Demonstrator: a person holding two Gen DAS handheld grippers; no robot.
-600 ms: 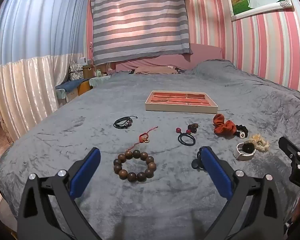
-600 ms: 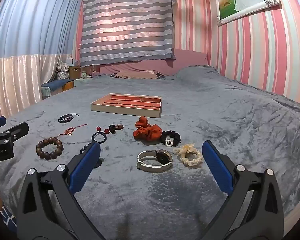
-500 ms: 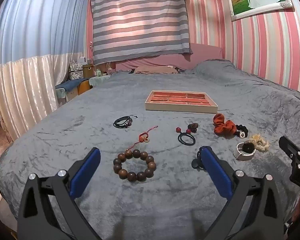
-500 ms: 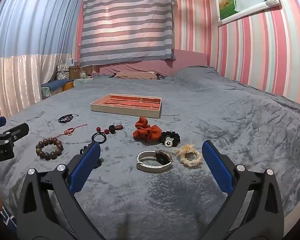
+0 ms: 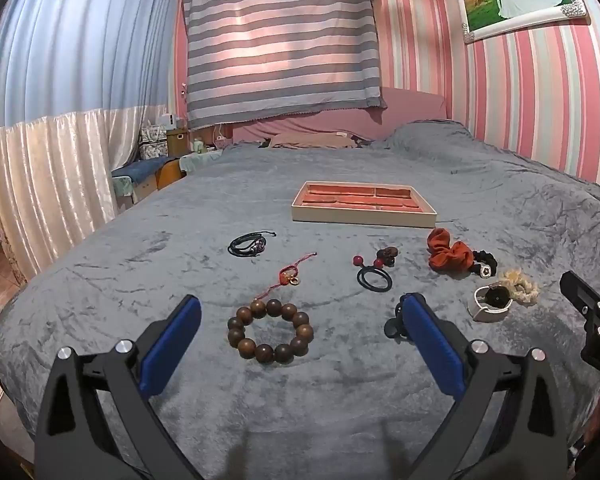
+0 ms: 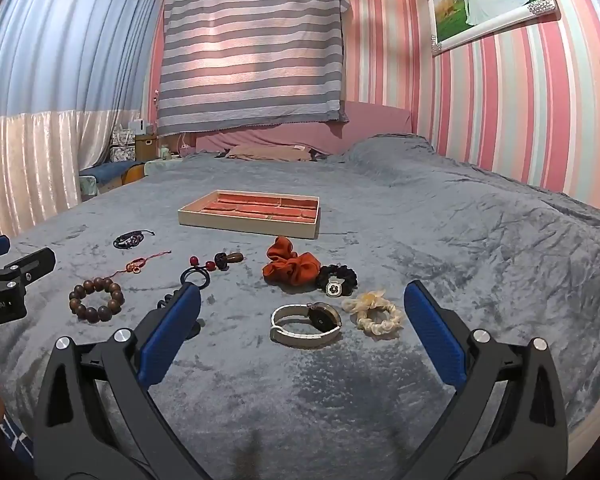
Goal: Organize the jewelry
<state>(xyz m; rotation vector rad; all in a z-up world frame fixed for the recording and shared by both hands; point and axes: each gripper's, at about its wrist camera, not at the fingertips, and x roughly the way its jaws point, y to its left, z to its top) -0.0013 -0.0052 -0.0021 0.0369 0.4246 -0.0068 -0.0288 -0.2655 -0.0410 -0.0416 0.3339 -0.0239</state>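
The jewelry tray [image 5: 363, 216] lies flat on the grey blanket [image 5: 300, 400] with its long axis running left to right across both views and its orange-lined compartments facing up; it sits far ahead of both sets of jaws, well apart from them.

The wooden bead bracelet [image 5: 271, 333] lies flat as a closed ring just ahead of the left gripper [image 5: 300, 328], centred in the gap between its spread jaws, touching neither. A red cord bracelet [image 5: 291, 278] stretches diagonally beyond it, and a black cord bracelet [image 5: 249, 245] lies further out to the left.

The right gripper [image 6: 302, 312] also stands wide open and holds nothing. Between its jaws, slightly ahead, lie the white-strapped watch [image 6: 306, 325] with its strap loop pointing left, and just to the right the cream scrunchie [image 6: 374, 313]. Beyond them are the orange scrunchie [image 6: 290, 266] and a black scrunchie [image 6: 337, 280], touching each other.
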